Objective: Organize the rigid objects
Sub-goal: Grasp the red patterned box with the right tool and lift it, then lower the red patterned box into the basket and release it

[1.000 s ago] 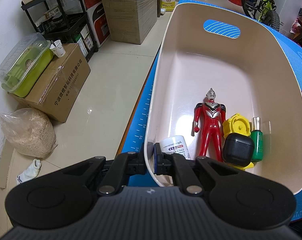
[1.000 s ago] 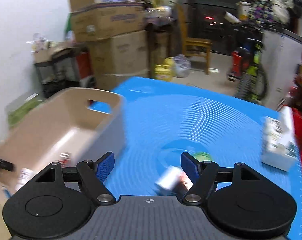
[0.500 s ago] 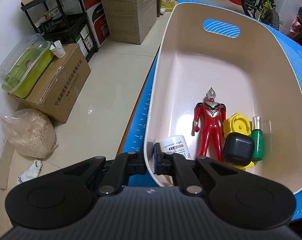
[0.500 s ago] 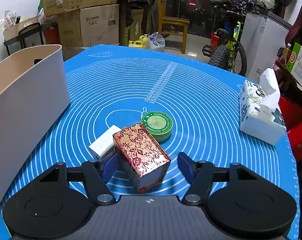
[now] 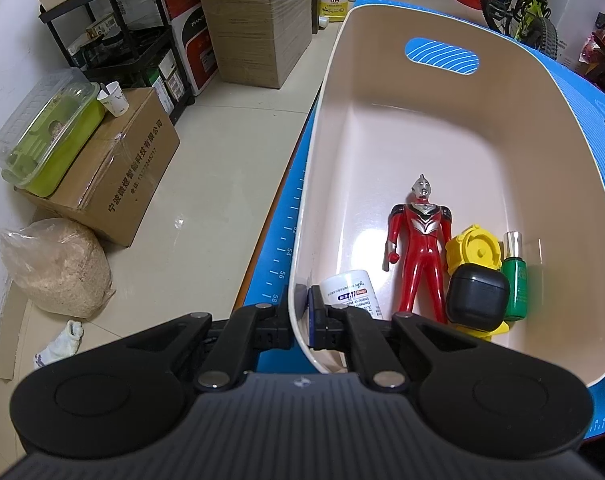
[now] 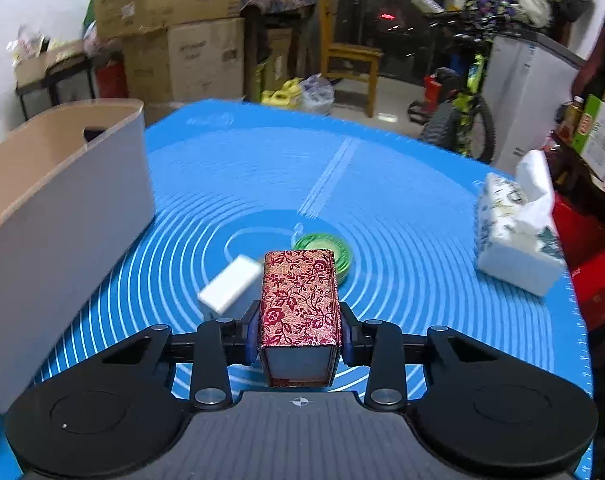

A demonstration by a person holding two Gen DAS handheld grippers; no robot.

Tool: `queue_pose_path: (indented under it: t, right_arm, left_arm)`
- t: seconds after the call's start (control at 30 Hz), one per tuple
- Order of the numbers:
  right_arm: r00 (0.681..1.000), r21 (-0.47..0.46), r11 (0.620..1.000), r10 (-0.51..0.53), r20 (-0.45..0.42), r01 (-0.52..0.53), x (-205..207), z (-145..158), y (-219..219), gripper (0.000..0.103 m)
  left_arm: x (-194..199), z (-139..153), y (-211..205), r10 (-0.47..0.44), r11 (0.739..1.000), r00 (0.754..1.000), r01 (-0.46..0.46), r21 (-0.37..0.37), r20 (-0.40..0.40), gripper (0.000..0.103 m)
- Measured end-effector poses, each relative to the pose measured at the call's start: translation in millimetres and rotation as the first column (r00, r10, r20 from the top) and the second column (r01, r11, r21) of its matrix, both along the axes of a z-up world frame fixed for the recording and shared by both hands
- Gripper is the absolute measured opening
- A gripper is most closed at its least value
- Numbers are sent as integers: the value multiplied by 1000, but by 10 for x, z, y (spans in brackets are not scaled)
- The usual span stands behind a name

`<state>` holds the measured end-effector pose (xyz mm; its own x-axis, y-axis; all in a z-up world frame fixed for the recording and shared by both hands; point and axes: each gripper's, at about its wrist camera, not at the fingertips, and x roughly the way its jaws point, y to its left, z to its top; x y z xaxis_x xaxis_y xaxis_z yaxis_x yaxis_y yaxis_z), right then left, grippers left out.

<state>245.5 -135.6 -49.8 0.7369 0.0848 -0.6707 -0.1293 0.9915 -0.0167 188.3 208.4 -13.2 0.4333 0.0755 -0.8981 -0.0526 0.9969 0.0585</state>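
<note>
Blue mat (image 6: 382, 184), near edge: patterned box (image 6: 298, 300) between the closing right gripper (image 6: 298, 338), to be squeezed squarely and lifted clear of the white block (image 6: 230, 284); left gripper (image 5: 300, 316) clamped on the bin (image 5: 542, 128) rim.

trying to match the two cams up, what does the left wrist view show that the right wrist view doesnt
Only the left wrist view: the inside of the bin, holding a red figure, a white bottle, a yellow piece, a black case and a green bottle; the left gripper is clamped on the bin's near wall.

Only the right wrist view: the right gripper closing on a red floral box, pads at its sides; a white block, a green tin, a tissue box.

Both: the beige bin and the blue mat.
</note>
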Motion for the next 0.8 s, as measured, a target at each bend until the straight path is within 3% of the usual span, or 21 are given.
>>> queue_pose_path:
  t: [0.23, 0.47, 0.63, 0.8]
  right_arm:
    - [994, 30, 1000, -11, 110, 7, -105, 498, 122, 45]
    - [976, 68, 993, 77, 205, -93, -154, 947, 657, 45]
    - [960, 89, 977, 173, 219, -196, -117, 1100, 1097, 45]
    - [949, 92, 959, 247, 196, -268, -117, 1056, 1534, 45]
  left_arm:
    - [2, -7, 5, 3, 1000, 1000, -3, 0, 0, 8]
    - [2, -7, 5, 3, 1000, 1000, -3, -1, 1, 8]
    - [-2, -7, 11, 2, 1000, 1000, -2, 0, 1, 8]
    - [-3, -4, 15, 2, 1000, 1000, -2, 1, 1, 8]
